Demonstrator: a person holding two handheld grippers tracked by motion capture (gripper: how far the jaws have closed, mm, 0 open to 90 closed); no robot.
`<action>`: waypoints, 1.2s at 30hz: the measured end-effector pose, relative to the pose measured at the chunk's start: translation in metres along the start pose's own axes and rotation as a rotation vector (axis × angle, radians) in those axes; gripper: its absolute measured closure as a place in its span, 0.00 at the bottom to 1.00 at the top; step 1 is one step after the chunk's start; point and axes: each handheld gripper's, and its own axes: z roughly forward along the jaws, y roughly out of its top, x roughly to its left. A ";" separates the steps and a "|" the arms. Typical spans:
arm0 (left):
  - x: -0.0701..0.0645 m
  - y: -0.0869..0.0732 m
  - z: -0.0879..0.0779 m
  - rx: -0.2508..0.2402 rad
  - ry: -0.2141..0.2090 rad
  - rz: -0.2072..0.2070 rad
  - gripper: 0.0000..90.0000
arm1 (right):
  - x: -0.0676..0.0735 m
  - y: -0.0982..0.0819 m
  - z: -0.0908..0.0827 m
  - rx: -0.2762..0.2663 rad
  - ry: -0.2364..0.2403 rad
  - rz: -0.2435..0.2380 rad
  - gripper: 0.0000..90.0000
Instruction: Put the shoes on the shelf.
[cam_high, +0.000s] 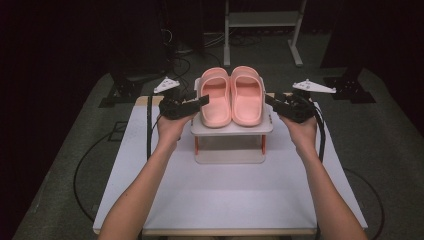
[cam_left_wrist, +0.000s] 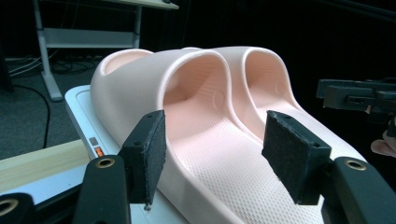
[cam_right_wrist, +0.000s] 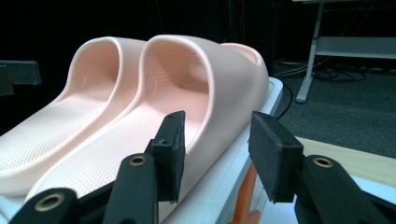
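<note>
The white table (cam_high: 230, 195) carries a small white two-tier rack (cam_high: 232, 131) at about 12 o'clock from the person, set toward the far edge. On the rack's top shelf sit two pink slippers side by side and touching, toes pointing to 12 o'clock, heels toward the person at 6 o'clock; so each long axis runs along the 6–12 line.

The left slipper (cam_high: 216, 96) lies at roughly 3 o'clock from the left gripper (cam_high: 199, 101), just beside its tips. The right slipper (cam_high: 247, 95) lies at about 9 o'clock from the right gripper (cam_high: 271, 99), again close by. Each hand is nearer to the slipper on its own side, and both grippers come in across the slippers' long axes, from the outer flanks.

In the left gripper view, the left gripper (cam_left_wrist: 219, 154) stands released: its two pads are apart, one outside the left slipper's (cam_left_wrist: 187, 116) outer wall, the other over the footbed, neither pressing on it. In the right gripper view, the right gripper (cam_right_wrist: 217, 149) is likewise released, its near pad over the right slipper's (cam_right_wrist: 187, 93) sole and the other pad out past the rack's edge, with a clear gap at the wall.

As I judge it, the coming move turns on each pair of jaws straddling its slipper's outer side wall squarely before any squeeze.
</note>
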 end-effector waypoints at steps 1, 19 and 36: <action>0.000 -0.002 -0.002 0.000 -0.005 0.000 0.43 | 0.000 -0.001 -0.001 0.006 0.001 0.002 0.60; -0.006 -0.007 -0.017 -0.003 -0.030 0.014 0.41 | 0.002 -0.009 -0.017 0.002 0.015 -0.015 0.58; -0.008 -0.018 -0.030 -0.009 -0.039 0.007 0.39 | 0.003 -0.019 -0.028 0.014 0.029 -0.015 0.57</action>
